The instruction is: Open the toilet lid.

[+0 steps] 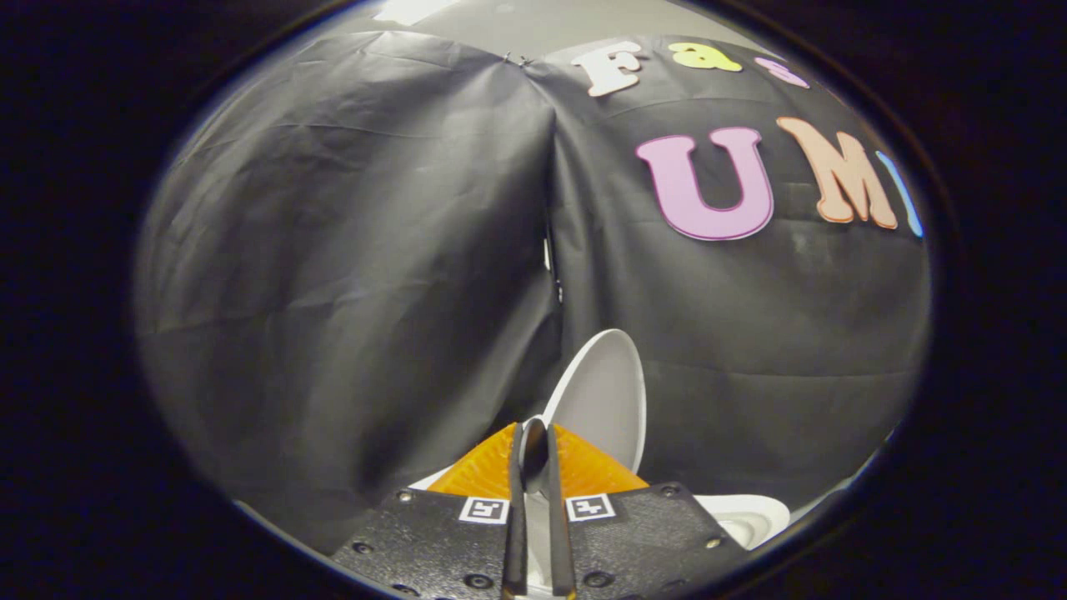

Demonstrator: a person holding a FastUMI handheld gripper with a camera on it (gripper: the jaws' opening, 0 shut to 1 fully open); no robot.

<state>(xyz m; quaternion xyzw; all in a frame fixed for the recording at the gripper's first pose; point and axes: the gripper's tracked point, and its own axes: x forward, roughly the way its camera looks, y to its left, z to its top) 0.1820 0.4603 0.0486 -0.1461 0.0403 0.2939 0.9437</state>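
The white toilet lid [607,398] stands raised, nearly upright, just beyond my fingers, its inner face turned toward the right. My gripper [533,440] has both fingers pressed on the lid's near edge, with only a thin gap between them where the white rim shows. Part of the white toilet seat and bowl [744,518] shows low down to the right of the fingers. A sliver of white toilet [429,479] also peeks out on the left of the fingers.
The black cloth booth wall [350,250] hangs close behind the toilet, with a seam [553,250] running down it just above the lid. A pale ceiling strip [533,21] shows above the cloth.
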